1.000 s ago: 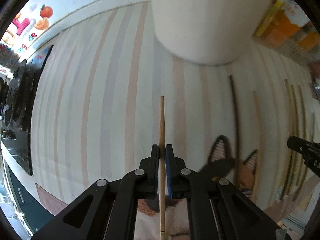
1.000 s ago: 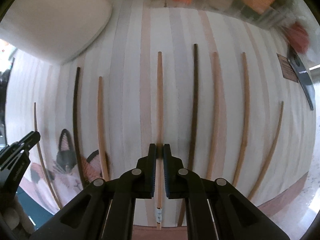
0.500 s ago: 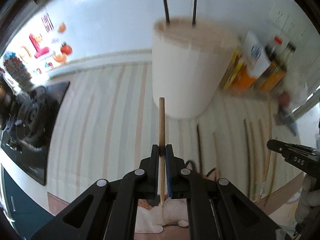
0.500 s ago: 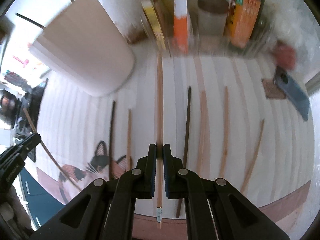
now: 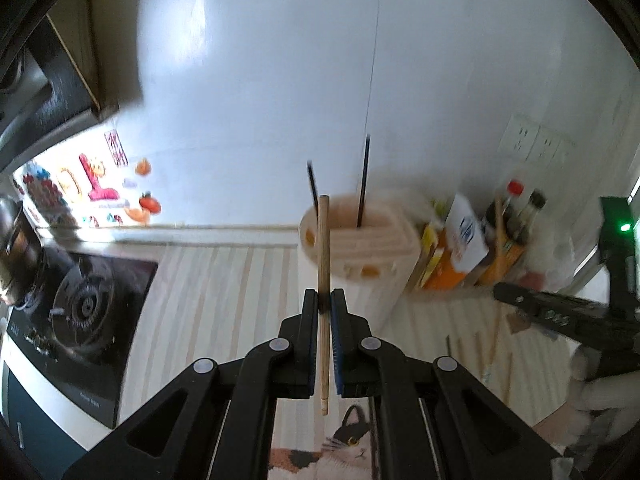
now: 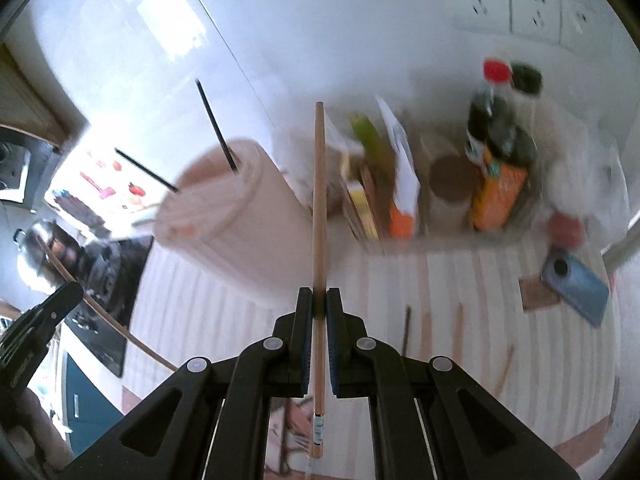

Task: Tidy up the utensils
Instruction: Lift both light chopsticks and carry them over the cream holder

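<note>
A counter (image 5: 224,280) covered by a pale cloth with soft pastel stripes is seen below, backed by a glossy white wall (image 5: 280,80); a black gas hob (image 5: 80,308) is set at its left end, and a cluster of bottles and orange cartons (image 6: 492,184) is crowded against the wall at the right. A tall cream plastic utensil holder (image 5: 360,264) is stood on the cloth, with two thin black chopsticks (image 5: 364,176) poking out of its top. Several more chopsticks (image 6: 408,330) are left lying flat on the cloth, and a blue phone (image 6: 576,280) is rested near the right edge. The left hand-held gripper (image 5: 325,308) is clenched on a light wooden chopstick (image 5: 323,256), which is gripped near its middle and pointed up toward the holder's rim. The right hand-held gripper (image 6: 319,308) is likewise clamped on a second light wooden chopstick with a banded end (image 6: 318,200), held lengthwise between the pads. Both are carried clear of the counter, angled downward, side by side; a person's hand is glimpsed, blurred, behind the right one.
</note>
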A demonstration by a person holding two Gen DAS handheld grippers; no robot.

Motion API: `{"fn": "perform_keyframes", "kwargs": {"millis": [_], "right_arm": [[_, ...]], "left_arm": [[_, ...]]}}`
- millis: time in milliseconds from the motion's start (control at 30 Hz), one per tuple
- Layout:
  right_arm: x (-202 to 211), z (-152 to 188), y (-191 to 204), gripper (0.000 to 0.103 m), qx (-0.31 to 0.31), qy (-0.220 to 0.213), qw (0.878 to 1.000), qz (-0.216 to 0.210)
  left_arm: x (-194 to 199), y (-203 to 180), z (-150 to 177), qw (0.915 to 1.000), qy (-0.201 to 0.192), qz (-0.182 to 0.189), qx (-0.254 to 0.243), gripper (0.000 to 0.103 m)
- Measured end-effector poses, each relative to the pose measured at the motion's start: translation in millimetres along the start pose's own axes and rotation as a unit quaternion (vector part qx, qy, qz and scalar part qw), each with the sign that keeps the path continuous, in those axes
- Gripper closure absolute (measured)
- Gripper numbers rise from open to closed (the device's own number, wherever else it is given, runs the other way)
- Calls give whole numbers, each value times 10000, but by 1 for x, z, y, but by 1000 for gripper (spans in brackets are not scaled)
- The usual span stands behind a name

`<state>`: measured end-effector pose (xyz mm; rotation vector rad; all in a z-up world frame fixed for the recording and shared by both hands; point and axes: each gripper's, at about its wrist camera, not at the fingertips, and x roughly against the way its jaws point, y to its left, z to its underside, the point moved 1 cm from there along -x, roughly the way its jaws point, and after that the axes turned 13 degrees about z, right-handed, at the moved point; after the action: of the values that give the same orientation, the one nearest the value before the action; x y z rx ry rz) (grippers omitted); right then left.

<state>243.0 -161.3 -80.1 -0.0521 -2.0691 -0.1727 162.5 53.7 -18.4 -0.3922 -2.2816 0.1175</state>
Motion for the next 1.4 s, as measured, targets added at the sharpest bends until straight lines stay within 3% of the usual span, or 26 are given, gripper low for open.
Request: {"fn": "perform_keyframes", "kwargs": {"millis": [300,533,767,1000,1400], "right_arm": [[26,-40,23,96,-54,-456,9984,-327],[39,-91,36,96,-359,-1117,9924,-380],[17,-131,45,96,-698,-1549,9851,-265],[-6,-161,62,96,-589,-1784,9820,-182],[-59,-164,82,96,-441,-1784,9826,-259]], "left_arm": [[48,-21,-59,9969,-636,467,1,99],[40,-29,-118,9930,-1136,314,-22,99],[-13,-6,-143,9959,-867,141,236,99],[-54,11,-153,9967,-710,119,384,99],[-101,26,-149,9988,-132,229,418,99]]}}
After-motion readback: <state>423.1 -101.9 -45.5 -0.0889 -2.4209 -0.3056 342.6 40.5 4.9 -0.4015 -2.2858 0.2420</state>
